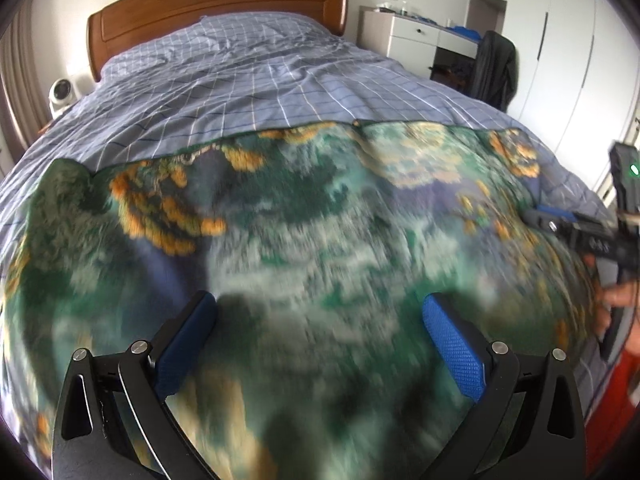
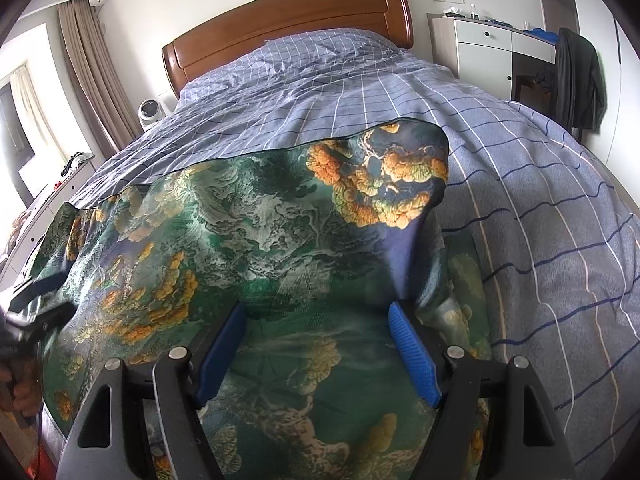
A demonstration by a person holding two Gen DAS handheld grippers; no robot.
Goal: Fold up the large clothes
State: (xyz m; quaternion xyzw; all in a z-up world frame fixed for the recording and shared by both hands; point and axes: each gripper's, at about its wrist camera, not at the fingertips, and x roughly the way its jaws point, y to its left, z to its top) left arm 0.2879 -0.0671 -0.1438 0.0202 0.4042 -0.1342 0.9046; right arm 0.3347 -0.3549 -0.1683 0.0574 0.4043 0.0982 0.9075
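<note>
Fig.: two wrist views, read L to R, garment spread on bed.

Far L, at 9 o'clock in the R wrist view, we see the garment's (image 2: 248, 240) L edge lifted off the checked duvet (image 2: 540, 200), with a dark blurred shape beside it; we take that for the left gripper (image 1: 320, 320) and its hand, but can't tell for sure. In its own view the left gripper's blue pads (image 1: 452, 344) stand wide apart w/ nothing pinched; cloth beneath is motion-blurred.

Centre: the green-and-orange printed garment lies across the foot half of the bed, far hem at approx. 12 o'clock, headboard (image 2: 288, 16) beyond. Its R far corner, at 1 o'clock in the R view, stands humped up off the duvet.

R: right gripper (image 2: 316, 344) sits over the cloth's near R part, jaws wide, pads (image 2: 412, 352) either side of the fabric; whether they press it we can't tell. In the L view that tool (image 1: 576, 232) shows at 3 o'clock, w/ a hand (image 1: 616, 300) on its grip.

Step, as we judge: spreading/flattening before the first fold. Next move calls for both jaws to nip an edge or corner, then lift it evenly across.

Pose: both tools tilt down toward the bed, side by side, pointing at the headboard.
</note>
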